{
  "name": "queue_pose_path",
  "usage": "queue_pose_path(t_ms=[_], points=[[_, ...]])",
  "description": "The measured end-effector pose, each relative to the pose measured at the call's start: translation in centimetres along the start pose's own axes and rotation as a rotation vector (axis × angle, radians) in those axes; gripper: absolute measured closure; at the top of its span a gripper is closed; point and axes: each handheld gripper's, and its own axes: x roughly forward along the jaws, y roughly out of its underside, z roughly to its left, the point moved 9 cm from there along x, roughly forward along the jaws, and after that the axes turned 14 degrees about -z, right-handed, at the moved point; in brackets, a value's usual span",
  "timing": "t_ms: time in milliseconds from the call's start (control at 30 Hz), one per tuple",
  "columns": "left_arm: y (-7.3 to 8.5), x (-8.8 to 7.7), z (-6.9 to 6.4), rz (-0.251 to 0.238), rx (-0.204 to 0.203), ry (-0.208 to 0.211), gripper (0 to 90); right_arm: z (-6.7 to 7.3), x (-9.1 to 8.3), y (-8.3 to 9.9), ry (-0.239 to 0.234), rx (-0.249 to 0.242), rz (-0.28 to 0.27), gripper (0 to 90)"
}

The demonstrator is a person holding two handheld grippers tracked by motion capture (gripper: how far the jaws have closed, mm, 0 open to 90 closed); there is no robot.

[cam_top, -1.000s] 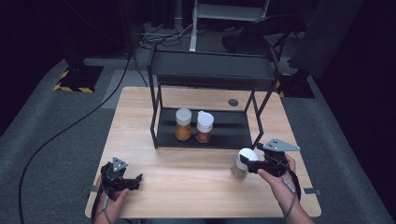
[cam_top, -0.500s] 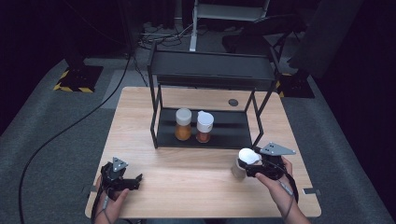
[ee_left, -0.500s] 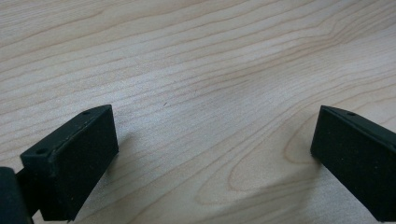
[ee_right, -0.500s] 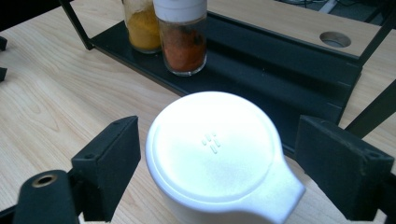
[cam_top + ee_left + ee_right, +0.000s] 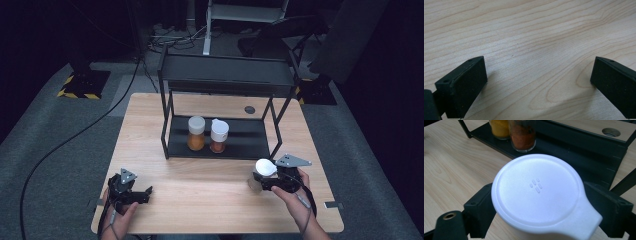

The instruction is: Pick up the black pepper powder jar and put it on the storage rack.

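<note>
Dark studio floor, grey carpet; one light wooden table [image 5: 150,125] with a black two-tier rack [image 5: 225,75] standing toward its far edge.

Item 1: jar [image 5: 261,176], near the table's right edge, forward of the rack's right front leg, well short of the near edge. White round lid [image 5: 537,192] with a flip tab pointing toward the camera in the right gripper view and four small raised dashes at its centre. Body mostly hidden under the lid; pale where visible from above. Whether its base touches the table cannot be told.

Item 2: right gripper [image 5: 270,181], jaws either side of the jar just under the lid and grasping it; the jaws have just been closing a little. Grey plate on top.

Item 3: left gripper [image 5: 131,192], near the table's near left corner, jaws spread wide over bare wood, nothing between them.

Item 4: two jars on the rack's lower shelf, side by side and just apart: yellow-orange contents [image 5: 196,133] on the left, red-brown contents [image 5: 219,136] on the right, both white-capped.

Item 5: round hole [image 5: 249,109] in the table behind the rack.
</note>
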Motion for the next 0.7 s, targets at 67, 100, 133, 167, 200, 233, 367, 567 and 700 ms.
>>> queue_pose_path(t_ms=[67,100,133,167,200,233,367,567,700], points=[[0.0,0.0,0.0,0.000,0.000,0.000,0.3,0.1,0.2,0.2,-0.004,0.000,0.002,16.2],[0.0,0.0,0.0,0.000,0.000,0.000,0.3,0.1,0.2,0.3,-0.006,0.000,0.002,16.3],[0.0,0.0,0.0,0.000,0.000,0.000,0.3,0.1,0.2,0.4,-0.006,0.002,0.002,16.4],[0.0,0.0,0.0,0.000,0.000,0.000,0.3,0.1,0.3,0.5,-0.007,0.001,0.001,16.5],[0.0,0.0,0.0,0.000,0.000,0.000,0.3,0.1,0.3,0.5,-0.007,0.001,0.001,16.5],[0.0,0.0,0.0,0.000,0.000,0.000,0.3,0.1,0.4,0.7,-0.008,0.004,0.002,16.7],[0.0,0.0,0.0,0.000,0.000,0.000,0.3,0.1,0.6,1.1,-0.009,0.009,0.003,16.8],[0.0,0.0,0.0,0.000,0.000,0.000,0.3,0.1,0.8,1.8,-0.005,0.014,0.006,16.8],[0.0,0.0,0.0,0.000,0.000,0.000,0.3,0.0,0.9,2.2,-0.004,0.016,0.008,16.8]])
